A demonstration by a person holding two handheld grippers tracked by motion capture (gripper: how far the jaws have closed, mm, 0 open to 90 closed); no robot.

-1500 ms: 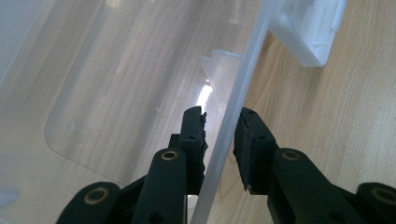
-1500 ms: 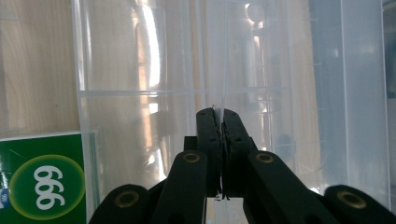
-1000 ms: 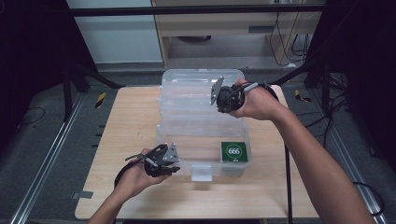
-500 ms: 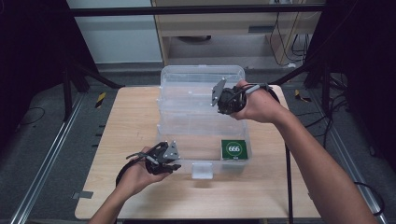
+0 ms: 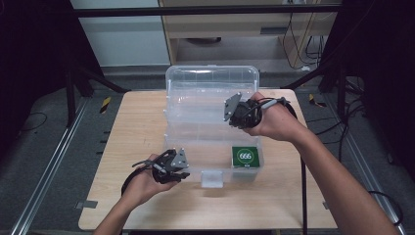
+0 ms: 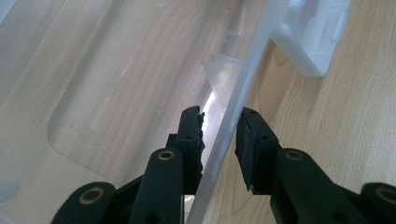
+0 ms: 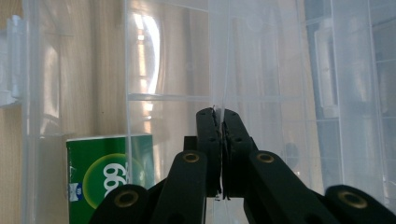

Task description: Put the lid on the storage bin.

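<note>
A clear plastic storage box (image 5: 176, 142) stands open on the wooden table (image 5: 137, 122), its lid (image 5: 211, 78) tipped up at the back. My left gripper (image 5: 182, 169) is at the box's front left. Its jaws straddle the clear front wall (image 6: 233, 116) with a gap on either side, so my left gripper (image 6: 219, 135) is open. Over the middle of the box, my right gripper (image 5: 230, 110) is shut on the thin edge of a clear insert tray (image 7: 224, 70), pinched flat in my right gripper (image 7: 218, 116). A green packet marked 666 (image 5: 245, 157) lies in the box's front right corner and is also visible as the packet (image 7: 100, 177) below the tray.
A white latch (image 5: 212, 179) hangs from the middle of the box's front wall, and this latch (image 6: 310, 37) lies just beyond my left jaws. Bare table lies left and in front of the box. Metal rails and cables run along the floor on both sides.
My right gripper has moved a little toward the front of the box with the clear tray in it. The left gripper has stayed at the front wall.
</note>
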